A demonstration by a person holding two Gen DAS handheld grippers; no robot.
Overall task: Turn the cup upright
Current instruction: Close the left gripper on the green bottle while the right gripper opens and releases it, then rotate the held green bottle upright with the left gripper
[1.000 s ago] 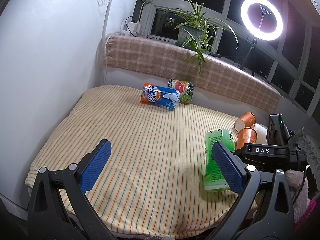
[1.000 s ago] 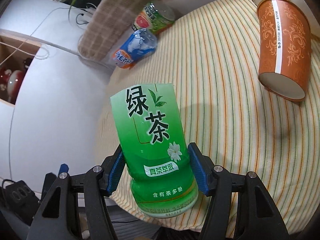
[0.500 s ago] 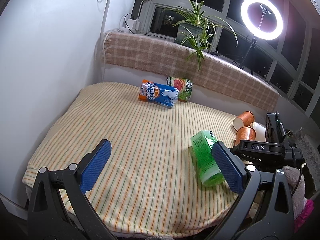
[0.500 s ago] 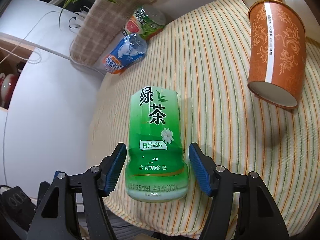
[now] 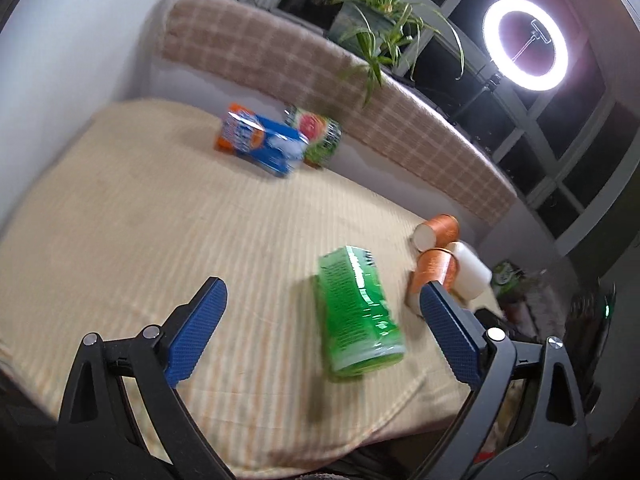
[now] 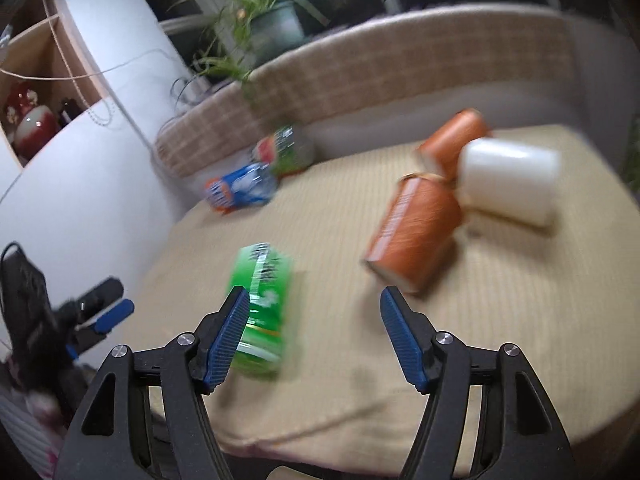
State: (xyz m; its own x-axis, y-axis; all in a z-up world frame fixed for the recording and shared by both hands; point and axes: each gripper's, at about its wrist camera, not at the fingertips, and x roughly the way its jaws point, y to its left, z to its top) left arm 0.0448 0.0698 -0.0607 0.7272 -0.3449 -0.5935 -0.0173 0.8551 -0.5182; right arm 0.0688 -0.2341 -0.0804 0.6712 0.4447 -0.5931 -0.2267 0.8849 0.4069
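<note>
Two grippers hang over the striped cloth point(image 5: 140, 216), and we see both with their fingers spread wide and nothing between them; the left gripper point(image 5: 320, 328) looks onto the green cup point(image 5: 358, 312), which stands on the cloth near the front edge; from the right gripper point(image 6: 314, 334) the green cup point(image 6: 262, 304) shows just past its left finger; an orange cup point(image 6: 416, 232) lies tilted beside a white cup point(image 6: 510, 176), blurred
</note>
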